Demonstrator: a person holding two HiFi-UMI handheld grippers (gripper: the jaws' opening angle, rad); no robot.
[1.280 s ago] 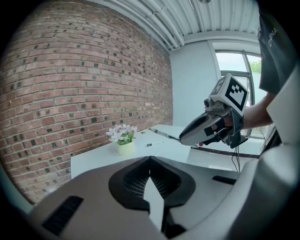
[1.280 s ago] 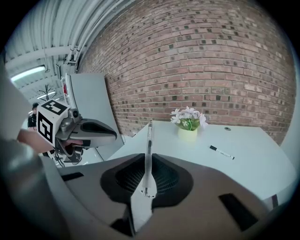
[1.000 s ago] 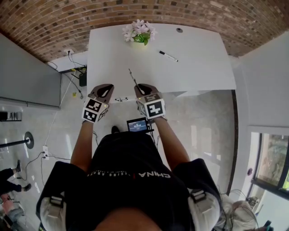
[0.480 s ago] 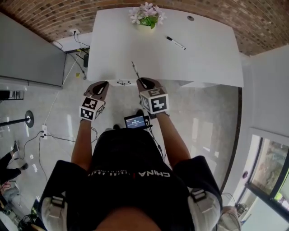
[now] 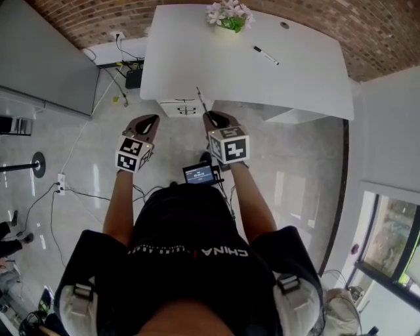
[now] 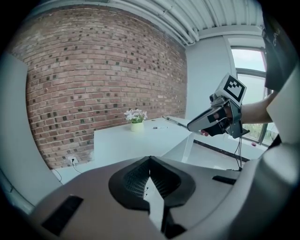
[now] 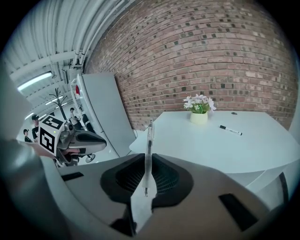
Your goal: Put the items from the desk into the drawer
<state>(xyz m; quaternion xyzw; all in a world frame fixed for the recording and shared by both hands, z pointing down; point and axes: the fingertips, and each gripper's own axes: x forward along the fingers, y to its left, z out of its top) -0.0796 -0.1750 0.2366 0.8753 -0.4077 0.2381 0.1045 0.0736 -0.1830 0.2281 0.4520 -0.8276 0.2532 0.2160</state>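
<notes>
The pen (image 7: 149, 151), a slim clear-bodied one, is pinched between the jaws of the right tool (image 7: 149, 158). The jaws have closed on its lower part, and most of its length sticks out past the tips. From the head view the pen (image 5: 202, 102) slants up out of that tool (image 5: 211, 117), and its far end overlaps the near edge of the white surface (image 5: 190, 65). The tool itself hangs over the floor (image 5: 295, 170), short of that edge.

The left tool (image 5: 152, 118) is level with the right one and just beside it, also over the floor. Its jaws (image 6: 150, 159) are brought together with nothing between them.

Tucked under the near edge of the surface, between the two tools as seen from above, is a white drawer unit (image 5: 184, 107) with dark handles on its front. I can't tell whether any drawer is pulled out.

On the surface, well away from both tools, a black-and-white marker (image 5: 266, 55) lies towards the right. A flower pot (image 5: 229, 14) with pale blooms stands at the far edge, against the brick wall (image 5: 98, 16).

A small screen (image 5: 199, 174) sits at the person's waist, just behind the right tool.
</notes>
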